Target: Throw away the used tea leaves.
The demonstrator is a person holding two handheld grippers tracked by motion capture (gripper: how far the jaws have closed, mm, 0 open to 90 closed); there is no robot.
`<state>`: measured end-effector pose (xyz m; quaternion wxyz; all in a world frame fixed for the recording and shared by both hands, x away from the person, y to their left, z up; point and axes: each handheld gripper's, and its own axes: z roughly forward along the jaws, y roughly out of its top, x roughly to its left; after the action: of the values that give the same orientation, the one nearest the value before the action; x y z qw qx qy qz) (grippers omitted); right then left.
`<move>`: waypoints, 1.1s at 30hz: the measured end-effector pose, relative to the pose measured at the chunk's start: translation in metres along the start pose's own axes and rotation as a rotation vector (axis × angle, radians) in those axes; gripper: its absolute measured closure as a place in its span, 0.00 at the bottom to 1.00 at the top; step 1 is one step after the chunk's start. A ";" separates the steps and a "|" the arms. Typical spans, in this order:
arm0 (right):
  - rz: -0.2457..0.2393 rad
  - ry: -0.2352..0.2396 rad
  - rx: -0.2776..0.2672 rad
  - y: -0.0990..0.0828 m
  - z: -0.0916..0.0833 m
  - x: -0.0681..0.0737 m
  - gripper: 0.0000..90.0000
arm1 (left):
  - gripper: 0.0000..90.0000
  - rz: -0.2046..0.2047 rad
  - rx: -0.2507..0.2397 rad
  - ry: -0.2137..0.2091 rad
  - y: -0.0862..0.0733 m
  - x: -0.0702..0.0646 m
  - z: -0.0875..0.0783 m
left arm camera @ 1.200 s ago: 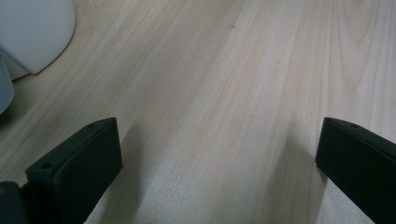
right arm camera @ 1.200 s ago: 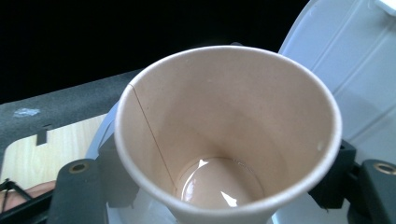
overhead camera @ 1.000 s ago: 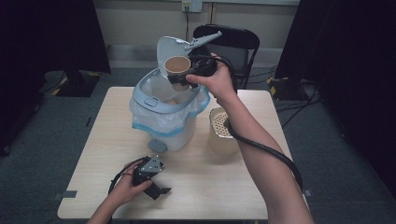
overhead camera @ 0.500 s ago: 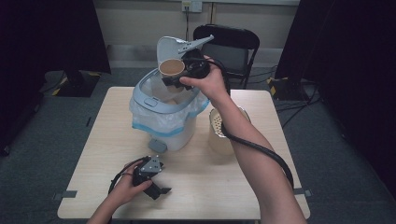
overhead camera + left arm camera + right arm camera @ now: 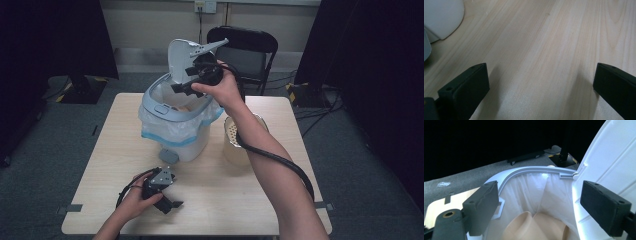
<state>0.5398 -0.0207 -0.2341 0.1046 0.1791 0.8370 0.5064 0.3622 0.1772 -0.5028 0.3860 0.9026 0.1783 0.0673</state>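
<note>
At upper centre the right gripper (image 5: 187, 80), jaws just opened and empty, hangs over the bin (image 5: 172, 131) where paper cups (image 5: 534, 226) lie; its cable could snag the raised lid (image 5: 182, 57); left gripper (image 5: 167, 197) rests agape lower left.

high: above, facing table (image 5: 210, 200) | left: close on tabletop | right: into bin (image 5: 529, 173)

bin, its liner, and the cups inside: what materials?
Bin: looks like moulded plastic, pale grey-white, smooth with a slight sheen; ribbed underside on the raised lid. Liner: thin translucent plastic film, creased, folded over the rim. Cups lying in it: probably paper, matte tan; hard to confirm. Table: light wood grain, possibly laminate.
</note>
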 end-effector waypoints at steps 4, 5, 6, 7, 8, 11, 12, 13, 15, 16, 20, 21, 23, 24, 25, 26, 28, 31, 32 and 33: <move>-0.008 0.004 0.012 -0.002 -0.006 0.002 0.17 | 0.00 0.000 0.000 0.000 0.000 0.000 0.000; -0.010 0.003 0.014 -0.003 -0.007 0.002 0.17 | 0.00 0.000 0.000 0.000 0.000 0.000 0.000; -0.009 0.003 0.019 -0.004 -0.010 0.003 0.17 | 0.00 0.000 0.000 0.000 0.000 0.000 0.000; -0.008 0.004 0.021 -0.005 -0.012 0.003 0.17 | 0.00 0.000 0.000 0.000 0.000 0.000 0.000; -0.011 0.008 0.024 -0.005 -0.014 0.004 0.17 | 0.00 0.003 0.003 0.000 0.000 0.000 0.000; -0.015 0.015 0.030 -0.007 -0.020 0.005 0.19 | 0.00 -0.001 0.000 0.000 0.000 0.000 0.000; -0.019 0.010 0.030 -0.008 -0.023 0.006 0.19 | 0.00 0.000 0.001 0.000 0.000 0.000 0.000; -0.022 0.012 0.034 -0.010 -0.026 0.007 0.19 | 0.00 0.004 0.005 0.000 0.000 0.000 0.000; -0.025 0.009 0.040 -0.012 -0.029 0.007 0.19 | 0.00 0.000 0.001 0.000 0.000 0.000 0.000; -0.023 0.010 0.045 -0.014 -0.033 0.007 0.19 | 0.00 0.000 0.001 0.000 0.000 0.000 0.000; -0.017 0.004 0.050 -0.021 -0.042 0.005 0.19 | 0.00 0.000 0.000 0.000 0.000 0.000 0.000; -0.014 -0.001 0.048 -0.023 -0.045 0.005 0.19 | 0.00 0.000 0.000 0.000 0.000 0.000 0.000; -0.009 -0.004 0.052 -0.027 -0.051 0.004 0.19 | 0.00 0.000 0.000 0.000 0.000 0.000 0.000; -0.008 -0.004 0.054 -0.028 -0.053 0.003 0.19 | 0.00 -0.001 0.000 0.000 0.000 0.000 0.000; -0.006 -0.004 0.059 -0.029 -0.055 0.002 0.19 | 0.00 -0.002 0.000 0.001 0.000 0.000 0.000; -0.007 -0.007 0.065 -0.031 -0.058 0.002 0.19 | 0.00 -0.002 0.000 0.001 0.000 0.000 0.000; -0.010 -0.008 0.069 -0.033 -0.063 0.002 0.19 | 0.00 -0.003 0.000 0.002 0.000 0.000 0.000; -0.013 -0.014 0.082 -0.035 -0.069 0.001 0.19 | 0.00 -0.003 0.000 0.001 0.000 0.000 0.000; -0.012 -0.017 0.083 -0.036 -0.070 0.000 0.19 | 0.00 -0.003 0.000 0.001 0.000 0.000 0.000; -0.012 -0.019 0.083 -0.037 -0.072 0.000 0.19 | 0.00 -0.003 0.000 0.001 0.000 0.000 0.000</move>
<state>0.5074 -0.0948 -0.2330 0.1077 0.1832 0.8573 0.4688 0.3619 0.1773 -0.5028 0.3862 0.9022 0.1798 0.0671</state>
